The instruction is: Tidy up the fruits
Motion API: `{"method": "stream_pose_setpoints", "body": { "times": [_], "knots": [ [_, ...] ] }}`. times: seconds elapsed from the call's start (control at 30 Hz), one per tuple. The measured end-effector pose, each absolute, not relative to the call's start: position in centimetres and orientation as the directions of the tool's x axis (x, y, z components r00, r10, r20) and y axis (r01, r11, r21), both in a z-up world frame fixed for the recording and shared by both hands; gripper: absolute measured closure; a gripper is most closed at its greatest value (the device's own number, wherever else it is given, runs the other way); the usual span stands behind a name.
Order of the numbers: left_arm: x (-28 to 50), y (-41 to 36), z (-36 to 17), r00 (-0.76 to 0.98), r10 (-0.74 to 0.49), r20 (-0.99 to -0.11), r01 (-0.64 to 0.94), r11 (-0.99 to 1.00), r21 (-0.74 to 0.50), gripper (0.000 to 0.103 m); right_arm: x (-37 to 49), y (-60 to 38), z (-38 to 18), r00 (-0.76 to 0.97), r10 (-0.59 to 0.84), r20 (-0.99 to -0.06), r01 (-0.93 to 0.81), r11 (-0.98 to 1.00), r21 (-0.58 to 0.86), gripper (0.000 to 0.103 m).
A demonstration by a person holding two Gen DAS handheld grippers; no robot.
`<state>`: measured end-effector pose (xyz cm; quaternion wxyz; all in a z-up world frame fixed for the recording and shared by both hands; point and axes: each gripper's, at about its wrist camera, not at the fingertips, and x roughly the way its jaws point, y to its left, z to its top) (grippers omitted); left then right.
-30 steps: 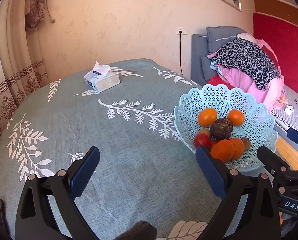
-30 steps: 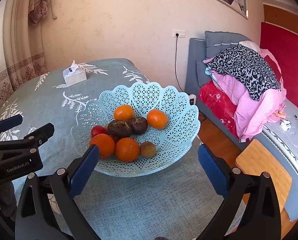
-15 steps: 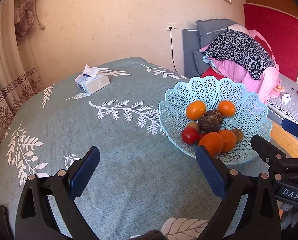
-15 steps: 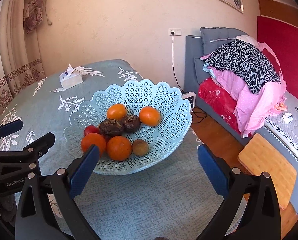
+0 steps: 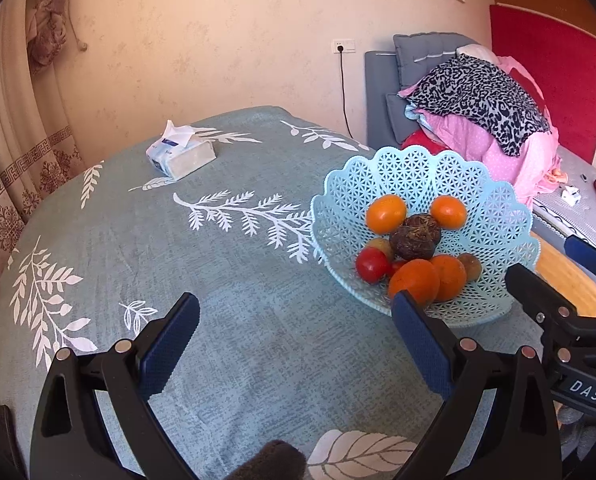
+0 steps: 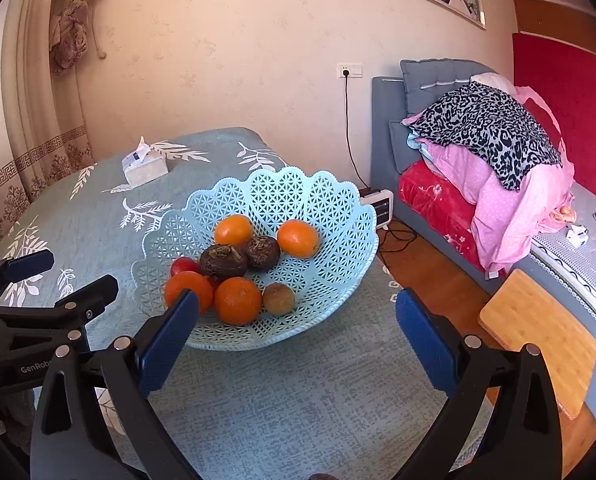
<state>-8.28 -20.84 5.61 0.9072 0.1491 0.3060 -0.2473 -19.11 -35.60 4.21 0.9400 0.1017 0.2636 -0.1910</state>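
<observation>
A light blue lattice basket (image 5: 501,216) (image 6: 329,208) stands on the table's right side. It holds several oranges (image 5: 385,213) (image 6: 237,300), two dark brown fruits (image 5: 413,242) (image 6: 223,261), a red fruit (image 5: 372,264) (image 6: 185,266) and a small brown fruit (image 6: 278,298). My left gripper (image 5: 294,336) is open and empty over the tablecloth, left of the basket. My right gripper (image 6: 296,328) is open and empty just in front of the basket. Each gripper shows at the edge of the other's view.
The round table has a teal cloth with white leaf prints (image 5: 138,240). A tissue pack (image 5: 180,154) (image 6: 144,166) lies at the far side. A bed with piled bedding (image 6: 489,148) and a wooden board (image 6: 537,336) are to the right, beyond the table's edge.
Both grippers have shifted slightly and stayed open. The basket sits a little farther right in the left view and higher in the right view. No fruit has moved.
</observation>
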Motion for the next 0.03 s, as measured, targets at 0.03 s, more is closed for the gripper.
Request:
{"method": "stream_pose_setpoints", "body": {
  "times": [0.03],
  "knots": [
    [-7.95,-20.4,5.48,0.692,-0.344,-0.635,0.526,0.842,0.117,0.007,-19.13,-35.25,4.32,0.791,-0.308,-0.529,0.409,0.909,0.082,0.003]
  ]
}}
